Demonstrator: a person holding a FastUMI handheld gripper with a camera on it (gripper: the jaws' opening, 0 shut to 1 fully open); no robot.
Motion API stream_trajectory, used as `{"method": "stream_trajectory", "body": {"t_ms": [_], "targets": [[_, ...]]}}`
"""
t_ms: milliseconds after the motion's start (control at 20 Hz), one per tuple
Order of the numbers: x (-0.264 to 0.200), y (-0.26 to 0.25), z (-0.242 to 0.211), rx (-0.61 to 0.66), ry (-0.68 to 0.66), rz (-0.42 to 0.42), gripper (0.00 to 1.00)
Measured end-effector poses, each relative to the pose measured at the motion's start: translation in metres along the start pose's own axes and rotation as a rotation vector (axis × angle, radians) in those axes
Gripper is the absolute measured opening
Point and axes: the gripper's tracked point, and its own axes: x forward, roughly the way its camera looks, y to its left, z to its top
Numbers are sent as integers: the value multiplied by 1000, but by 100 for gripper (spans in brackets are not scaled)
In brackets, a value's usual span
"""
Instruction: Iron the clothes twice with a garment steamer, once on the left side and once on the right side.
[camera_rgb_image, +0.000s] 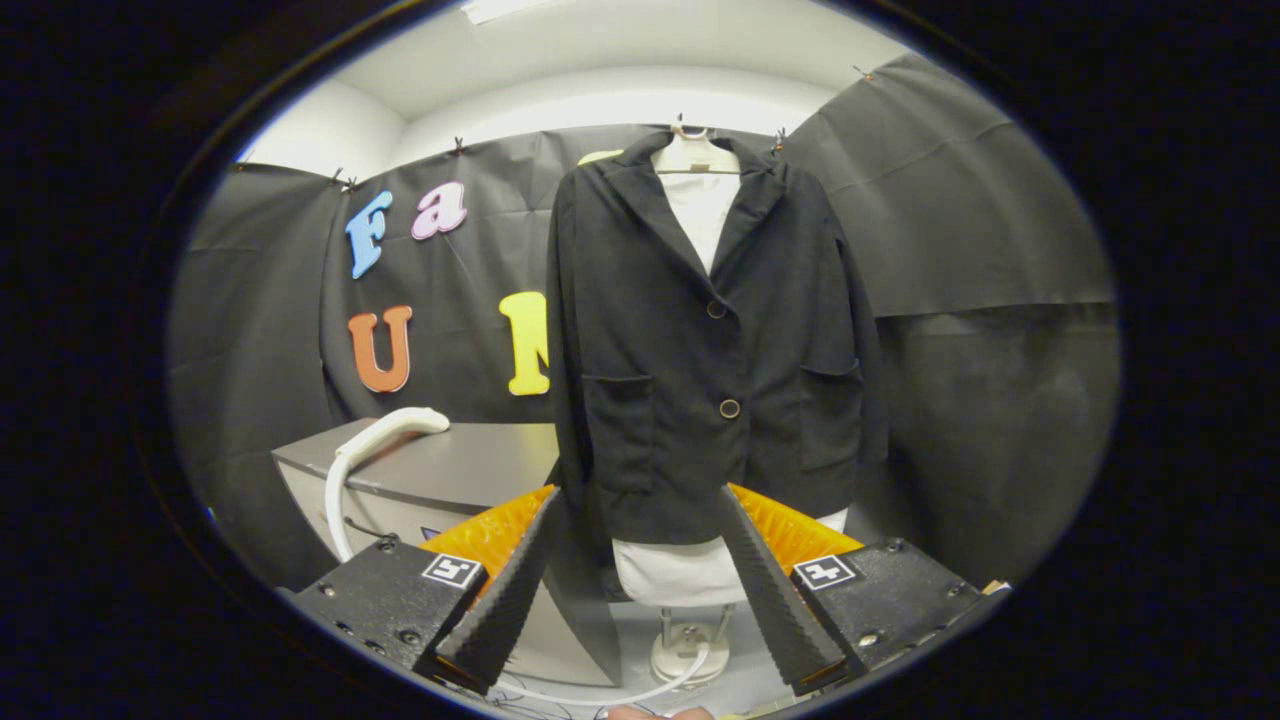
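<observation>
Black cloth hung on the booth's walls (960, 250) under a pale ceiling, and within that room my gripper (640, 515) stood wide open with nothing held, its two ridged fingers (505, 590) spread apart and angled inward toward the garment ahead. Each finger base carried a small square tag printed with a black-and-white pattern (452, 570). Between the fingertips and just beyond them hung the hem of a dark jacket (700, 340), a matte woven piece with notched lapels, two round buttons down the front and a patch pocket on each side. It was buttoned over a white garment (675, 572) whose lower edge showed below the hem and whose collar area showed at the neck, all of it draped on a pale hanger (695, 152) at the top. Below, a white stand base (688, 655) sat on the floor with a thin white cord curling past it. Well off to my left, beyond that finger, the white steamer handle (385, 432) lay on a grey cabinet (450, 470), its ribbed hose (335, 500) dropping down the cabinet's front.
</observation>
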Motion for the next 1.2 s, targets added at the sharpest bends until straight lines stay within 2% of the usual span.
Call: {"method": "stream_trajectory", "body": {"t_ms": [300, 750, 950, 1200], "targets": [[-1, 48, 4, -1, 3, 51, 98], [-5, 159, 13, -18, -8, 149, 98], [12, 196, 34, -33, -3, 220, 98], [50, 246, 40, -8, 73, 334, 98]]}}
